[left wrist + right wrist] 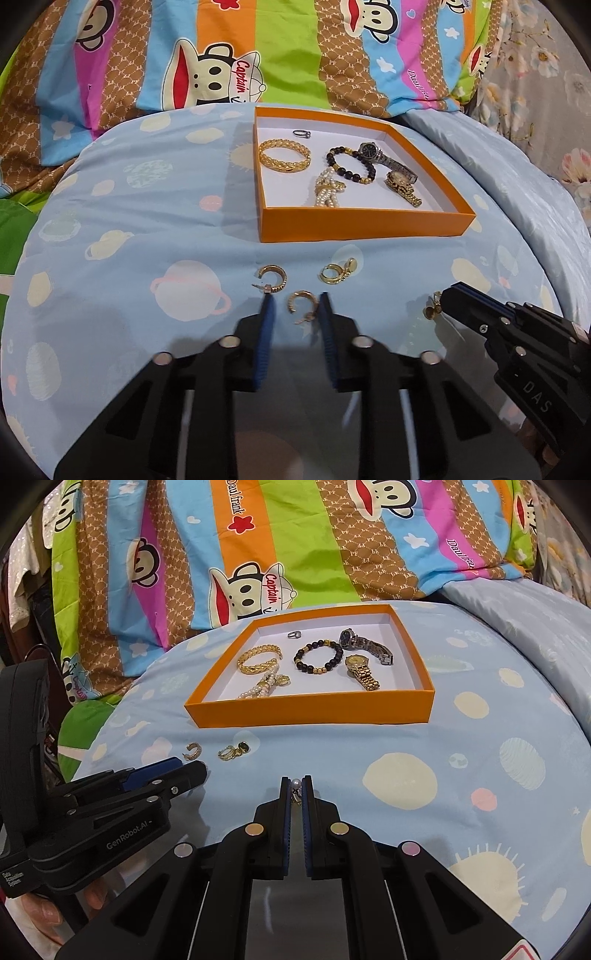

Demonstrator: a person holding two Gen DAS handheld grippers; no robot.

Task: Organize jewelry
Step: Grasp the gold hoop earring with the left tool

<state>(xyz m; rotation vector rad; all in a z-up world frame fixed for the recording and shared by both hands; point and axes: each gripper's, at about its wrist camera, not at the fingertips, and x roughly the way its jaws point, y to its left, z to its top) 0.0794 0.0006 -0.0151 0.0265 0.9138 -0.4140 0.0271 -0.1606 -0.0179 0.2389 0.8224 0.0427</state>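
An orange box (365, 223) (310, 710) on the blue bedspread holds a gold bangle (283, 155), a small ring (302, 133), a dark bead bracelet (351, 164), a pearl piece (327, 192) and two watches (402, 184). My left gripper (297, 301) is open, its fingers either side of a gold hoop earring (303, 302) on the cloth. A second hoop (272, 278) and a gold earring cluster (338, 273) lie just beyond. My right gripper (296, 780) is shut on a pearl earring (295, 784), low over the cloth; it shows in the left view (448, 297).
A colourful cartoon-monkey pillow (221, 55) lies behind the box. A pale blue quilt (535, 609) rises at the right. The left gripper body (110, 812) sits at the lower left of the right wrist view.
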